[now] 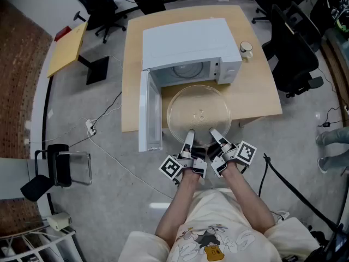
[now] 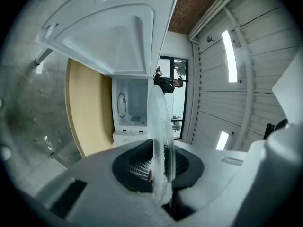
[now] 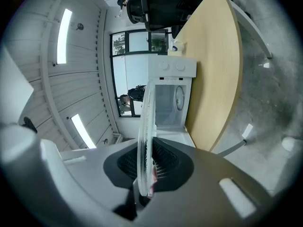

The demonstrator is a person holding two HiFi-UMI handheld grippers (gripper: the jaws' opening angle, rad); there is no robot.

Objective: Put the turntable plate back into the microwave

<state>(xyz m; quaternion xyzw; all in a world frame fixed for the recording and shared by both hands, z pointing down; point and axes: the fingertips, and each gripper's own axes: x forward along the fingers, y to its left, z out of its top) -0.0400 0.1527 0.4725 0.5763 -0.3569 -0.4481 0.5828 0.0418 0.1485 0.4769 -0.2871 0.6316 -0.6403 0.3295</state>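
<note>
Table (image 1: 256, 97): microwave (image 1: 188, 42), door (image 1: 150, 113) swung open.
Left gripper (image 1: 189, 139): pinches turntable plate (image 1: 199, 111) near rim.
Right gripper (image 1: 216, 137): pinches same rim.

The head view looks steeply down from high above the light wooden desk's (image 1: 256, 91) near edge. Both gripper views, rolled sideways, face level and close into the white box-shaped microwave (image 1: 188, 42), which all three share.

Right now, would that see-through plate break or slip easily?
Probably breakable: the turntable plate looks like clear glass. Likely stiff: it lies flat with the left gripper and right gripper pinching only its near edge. Its smooth rim might slip.
</note>
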